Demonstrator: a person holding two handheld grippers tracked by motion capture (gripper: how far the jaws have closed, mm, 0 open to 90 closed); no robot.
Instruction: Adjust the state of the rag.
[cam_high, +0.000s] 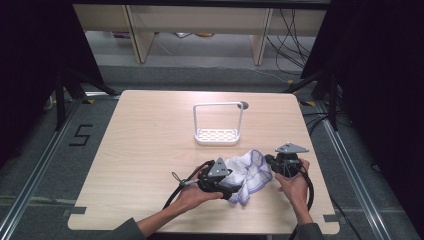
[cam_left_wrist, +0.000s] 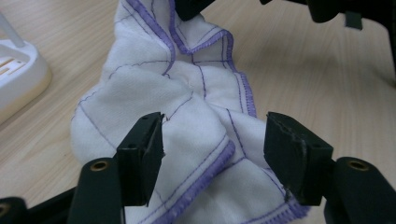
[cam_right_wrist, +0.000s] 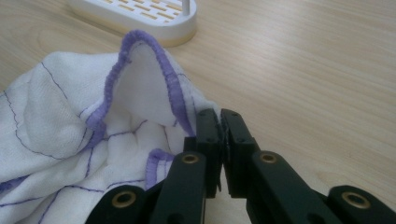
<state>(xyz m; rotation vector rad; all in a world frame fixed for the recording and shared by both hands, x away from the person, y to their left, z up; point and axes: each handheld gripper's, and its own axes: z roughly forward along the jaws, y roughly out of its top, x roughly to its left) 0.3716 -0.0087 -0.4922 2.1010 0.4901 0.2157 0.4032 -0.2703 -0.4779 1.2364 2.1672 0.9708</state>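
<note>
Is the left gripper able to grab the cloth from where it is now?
Probably yes: the left gripper has open fingers astride a fold of the cloth, nothing between.

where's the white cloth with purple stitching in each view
High view: the cloth lies crumpled at the table's near edge, between the two tongs.
Left gripper view: it fills the centre, running under and between the two black jaws.
Right gripper view: it sits at left, its purple edge rising in a loop beside the shut jaws.
Shared landmark: the white slotted rack, beyond the cloth.
</note>
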